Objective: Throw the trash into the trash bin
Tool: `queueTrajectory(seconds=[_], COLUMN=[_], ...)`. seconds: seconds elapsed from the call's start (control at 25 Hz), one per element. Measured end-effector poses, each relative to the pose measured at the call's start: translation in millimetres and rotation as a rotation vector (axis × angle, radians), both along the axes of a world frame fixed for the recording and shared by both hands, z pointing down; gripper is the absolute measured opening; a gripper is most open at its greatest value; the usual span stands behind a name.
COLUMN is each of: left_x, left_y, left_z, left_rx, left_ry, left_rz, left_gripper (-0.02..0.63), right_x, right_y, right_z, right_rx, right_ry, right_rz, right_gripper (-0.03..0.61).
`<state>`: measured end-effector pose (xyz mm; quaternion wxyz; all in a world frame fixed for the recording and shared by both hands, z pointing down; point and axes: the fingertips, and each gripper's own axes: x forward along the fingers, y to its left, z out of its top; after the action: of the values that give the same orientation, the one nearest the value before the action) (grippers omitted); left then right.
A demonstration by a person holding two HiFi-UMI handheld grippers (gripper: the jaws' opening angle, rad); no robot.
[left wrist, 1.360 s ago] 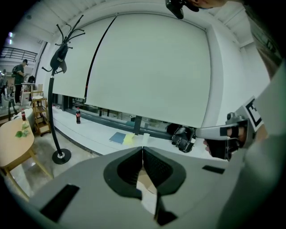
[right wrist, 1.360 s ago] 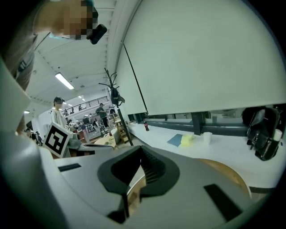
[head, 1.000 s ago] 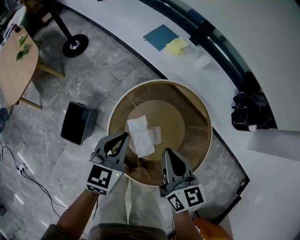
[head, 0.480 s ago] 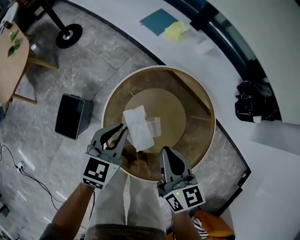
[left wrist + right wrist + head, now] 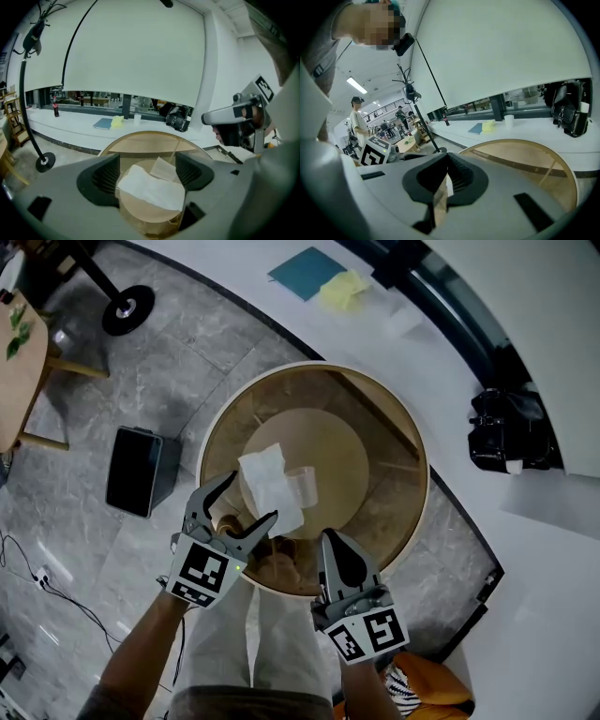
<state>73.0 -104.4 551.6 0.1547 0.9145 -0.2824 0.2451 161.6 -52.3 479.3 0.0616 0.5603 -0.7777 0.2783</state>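
Observation:
A round trash bin (image 5: 412, 442) with a white rim and brown inside stands on the floor below me. Inside it are a white tissue (image 5: 265, 484) and a clear plastic cup (image 5: 303, 486). My left gripper (image 5: 251, 499) hangs over the bin's near left rim, and its jaws have just been opening. They now stand wide, with the tissue (image 5: 151, 188) loose below them and touching neither pad. I cannot tell whether it lies on the bottom or is falling. My right gripper (image 5: 332, 540) is shut and holds nothing, at the near rim.
A black bag (image 5: 506, 432), a blue book (image 5: 305, 273) and a yellow item (image 5: 342, 292) lie on the white ledge behind the bin. A black flat case (image 5: 131, 470) and a lamp base (image 5: 127, 307) are on the floor to the left, beside a wooden table (image 5: 19, 362).
The left jaws went from shut on the tissue to wide open, letting it go over the bin. The left gripper has also come down a little. The right gripper has hardly moved.

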Motion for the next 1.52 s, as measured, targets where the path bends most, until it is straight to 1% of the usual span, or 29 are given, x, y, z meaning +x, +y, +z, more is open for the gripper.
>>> queueTrajectory(seconds=[0.12, 0.28, 0.4, 0.56, 0.76, 0.92, 1.2, 1.36, 1.4, 1.44, 1.52], left_x=[6, 13, 18, 25, 27, 26, 29, 29, 28, 27, 22], left_y=[2, 10, 11, 11, 11, 7, 9, 10, 10, 8, 6], left_z=[17, 49, 73, 111, 151, 159, 164, 163, 162, 161, 157], left_rx=[-0.012, -0.056, -0.065, -0.073, -0.093, -0.11, -0.088, -0.093, -0.094, -0.091, -0.077], left_ry=[-0.04, -0.104, -0.154, -0.231, -0.322, -0.337, -0.37, -0.369, -0.366, -0.365, -0.367], left_rz=[0.029, 0.08, 0.111, 0.154, 0.186, 0.173, 0.196, 0.18, 0.17, 0.157, 0.13], left_gripper=[0.38, 0.385, 0.385, 0.385, 0.385, 0.384, 0.383, 0.38, 0.368, 0.328, 0.215], right_x=[2, 2, 4, 10, 5, 1, 2, 5, 6, 6, 7], right_y=[2, 7, 8, 10, 17, 18, 14, 15, 16, 15, 15], right_z=[2, 4, 8, 17, 26, 29, 32, 33, 33, 33, 33], right_rx=[-0.01, -0.023, -0.025, -0.04, -0.068, -0.08, -0.085, -0.089, -0.089, -0.089, -0.09], right_ry=[-0.006, -0.018, -0.024, -0.029, -0.034, -0.036, -0.034, -0.037, -0.037, -0.036, -0.036], right_rz=[0.01, 0.021, 0.031, 0.07, 0.076, 0.068, 0.064, 0.067, 0.069, 0.071, 0.071], right_gripper=[0.017, 0.017, 0.017, 0.017, 0.017, 0.017, 0.017, 0.017, 0.017, 0.017, 0.017])
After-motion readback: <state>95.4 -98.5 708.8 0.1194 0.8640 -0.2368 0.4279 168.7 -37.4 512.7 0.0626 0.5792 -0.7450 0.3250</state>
